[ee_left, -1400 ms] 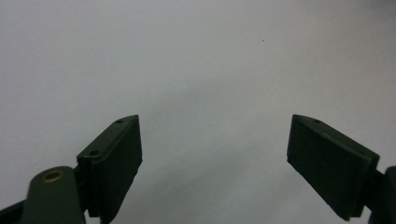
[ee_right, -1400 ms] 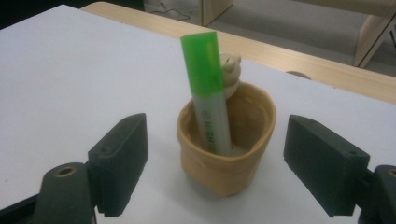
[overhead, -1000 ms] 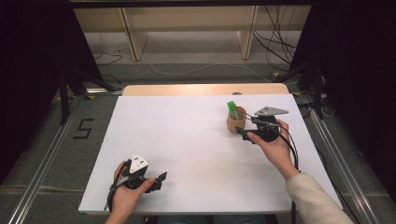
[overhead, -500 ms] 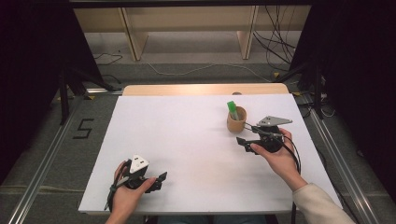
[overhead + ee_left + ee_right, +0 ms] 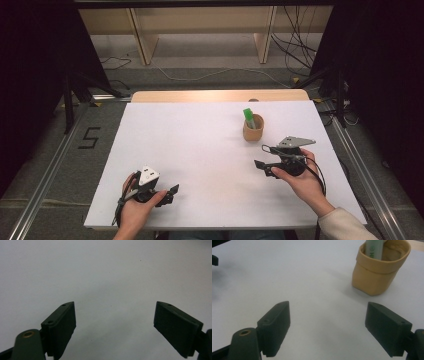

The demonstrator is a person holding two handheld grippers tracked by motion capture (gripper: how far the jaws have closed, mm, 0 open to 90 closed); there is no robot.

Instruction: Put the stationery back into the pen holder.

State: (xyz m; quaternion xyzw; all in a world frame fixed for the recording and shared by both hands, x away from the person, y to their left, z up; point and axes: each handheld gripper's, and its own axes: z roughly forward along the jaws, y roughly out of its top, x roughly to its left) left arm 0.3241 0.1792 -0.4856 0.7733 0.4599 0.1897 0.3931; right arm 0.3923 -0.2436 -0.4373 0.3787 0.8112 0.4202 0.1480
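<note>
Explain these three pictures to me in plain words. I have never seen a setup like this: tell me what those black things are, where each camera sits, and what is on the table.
No robot here: a person sits at a white table and holds a hand-held gripping tool in each hand. The high view looks down from above; the left tool sits near the person, the right tool farther forward. The other two pictures come from small cameras riding on each tool, looking out between its two black jaws. In both, the jaws stand wide apart with nothing between them. The left gripper view looks at bare table. The right gripper view looks toward a small tan cup holding a green marker. That cup stands just beyond the right tool, untouched.
</note>
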